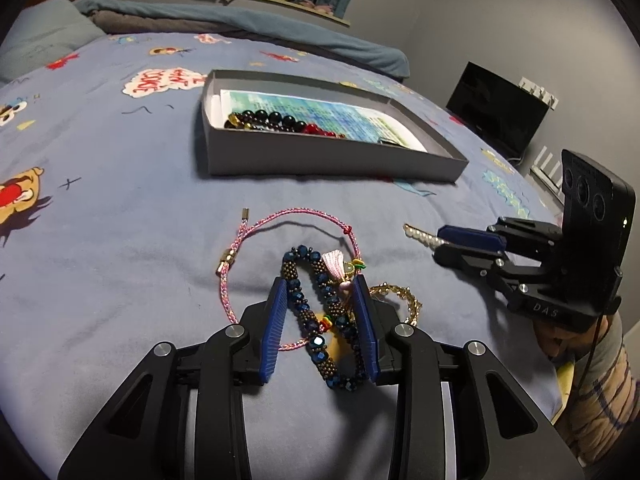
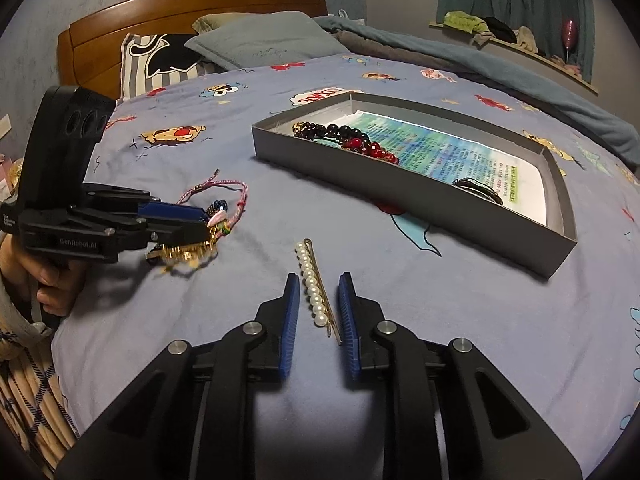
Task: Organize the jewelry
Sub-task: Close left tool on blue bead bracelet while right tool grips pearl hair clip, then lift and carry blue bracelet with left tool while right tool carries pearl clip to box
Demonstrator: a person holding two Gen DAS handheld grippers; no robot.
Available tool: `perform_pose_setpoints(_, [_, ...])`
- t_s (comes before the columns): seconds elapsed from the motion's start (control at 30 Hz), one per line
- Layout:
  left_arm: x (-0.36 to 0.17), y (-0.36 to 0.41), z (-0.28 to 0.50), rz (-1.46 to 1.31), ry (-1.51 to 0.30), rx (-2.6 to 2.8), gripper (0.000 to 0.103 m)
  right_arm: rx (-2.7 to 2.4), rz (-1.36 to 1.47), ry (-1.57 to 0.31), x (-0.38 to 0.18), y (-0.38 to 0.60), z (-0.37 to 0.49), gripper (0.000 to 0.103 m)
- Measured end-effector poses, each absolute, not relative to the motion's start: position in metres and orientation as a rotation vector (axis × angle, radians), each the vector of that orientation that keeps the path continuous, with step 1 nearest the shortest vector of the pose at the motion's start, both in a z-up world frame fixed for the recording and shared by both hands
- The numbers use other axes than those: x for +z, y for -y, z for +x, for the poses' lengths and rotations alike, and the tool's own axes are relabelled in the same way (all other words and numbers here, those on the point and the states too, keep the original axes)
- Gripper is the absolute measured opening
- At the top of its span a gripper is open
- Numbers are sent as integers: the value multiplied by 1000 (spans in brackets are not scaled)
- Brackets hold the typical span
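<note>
Left wrist view: the left claw (image 1: 320, 300) stands apart around a blue beaded bracelet (image 1: 316, 320) on the bed (image 1: 120, 240). The right claw (image 2: 318, 300) straddles a pearl hairpin (image 2: 314, 292), its blue pads not touching, near the grey box (image 2: 420, 196).

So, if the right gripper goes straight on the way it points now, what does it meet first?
Probably the pearl hair clip: it lies on the bedsheet between the right gripper's fingers, reaching past their tips. The grey box sits further on, to the right.
</note>
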State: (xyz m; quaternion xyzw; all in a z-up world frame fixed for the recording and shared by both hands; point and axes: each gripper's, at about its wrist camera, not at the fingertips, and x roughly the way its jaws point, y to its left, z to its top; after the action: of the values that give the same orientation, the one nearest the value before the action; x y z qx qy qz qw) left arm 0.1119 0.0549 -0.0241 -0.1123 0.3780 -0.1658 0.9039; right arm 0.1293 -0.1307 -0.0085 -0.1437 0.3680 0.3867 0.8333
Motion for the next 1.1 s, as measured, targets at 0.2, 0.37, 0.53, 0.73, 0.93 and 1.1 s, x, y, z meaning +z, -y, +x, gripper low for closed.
perform_pose_setpoints(0.2, [-23, -57, 105, -226, -773, -344, 35, 818, -304, -778, -9, 131, 129, 20])
perform_pose_setpoints(0.37, [-23, -57, 104, -228, -776, -347, 35, 818, -303, -778, -9, 131, 129, 20])
perform_pose_setpoints(0.53, [-25, -62, 113, -272, -790, -345, 35, 816, -308, -782, -9, 132, 129, 20])
perform_pose_setpoints(0.73, [-29, -63, 126, -277, -816, -317, 23, 815, -314, -786, -10, 130, 130, 19])
perform_pose_setpoints(0.93, [-23, -55, 120, -216, -783, -324, 14, 821, -310, -775, -9, 130, 129, 8])
perform_pose_setpoints(1.1, [-17, -54, 110, -199, -743, -338, 14, 822, -286, -759, -5, 134, 129, 8])
